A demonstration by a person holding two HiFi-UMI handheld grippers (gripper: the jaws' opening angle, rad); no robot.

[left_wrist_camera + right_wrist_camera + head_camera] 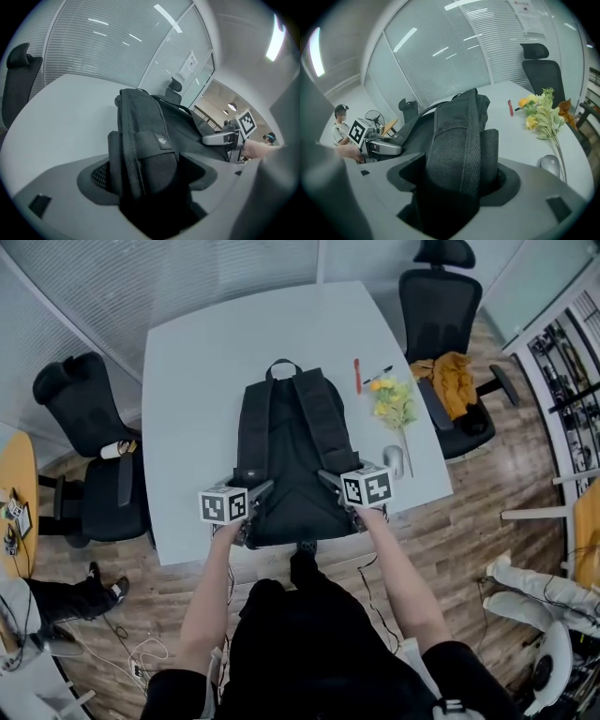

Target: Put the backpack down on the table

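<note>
- Black backpack [286, 460] flat on the pale bench [187, 381] — shoulder straps up, carry loop toward the far edge, bottom end close to the near edge.
- Left tongs [150, 176] at the pack's bottom left corner, spread wide. Between them a fold of side fabric with a webbing strap, close against the outer pad, with a dark gap on the side toward the other tongs. Not pinched.
- Right tongs [454, 180] at the bottom right corner, likewise wide. A thick fold of the pack stands between them, leaning to the outer pad, with a gap on the inner side. Not pinched either.
- Pack's inside not visible from any view.
- On the bench right of the pack, apart from it: yellow flowers [394, 404], a computer mouse [394, 461], a red pen [357, 376] and a black pen [378, 374].
</note>
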